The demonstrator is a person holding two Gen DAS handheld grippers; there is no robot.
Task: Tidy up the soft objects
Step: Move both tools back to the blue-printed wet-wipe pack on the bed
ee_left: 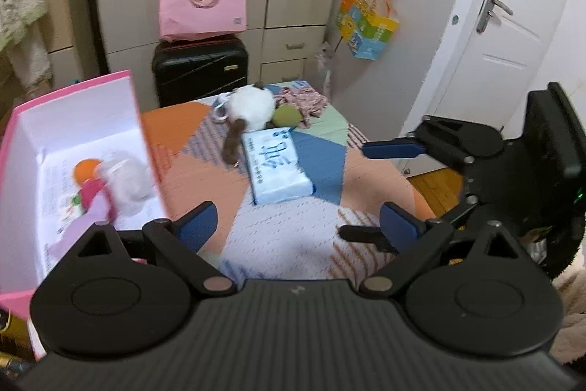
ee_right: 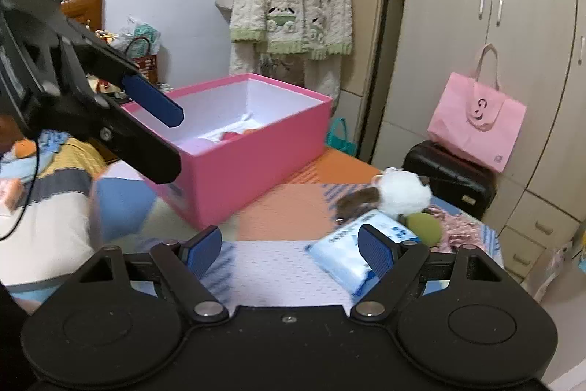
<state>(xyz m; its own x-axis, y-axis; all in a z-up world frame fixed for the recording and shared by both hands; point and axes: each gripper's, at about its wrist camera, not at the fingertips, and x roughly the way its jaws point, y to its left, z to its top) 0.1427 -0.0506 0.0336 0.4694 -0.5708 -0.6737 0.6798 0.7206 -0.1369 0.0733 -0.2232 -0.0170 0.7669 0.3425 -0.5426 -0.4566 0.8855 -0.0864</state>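
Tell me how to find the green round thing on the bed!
Find the pink box on the patchwork bed, then the pale blue tissue pack beside it. Just behind the pack sits the green ball, against a white fluffy toy. It is the only plain olive-green thing there.

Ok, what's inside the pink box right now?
In the pink box lie an orange ball, a white fluffy thing and a pink soft item on printed paper. The near wall hides most of the floor in the right wrist view.
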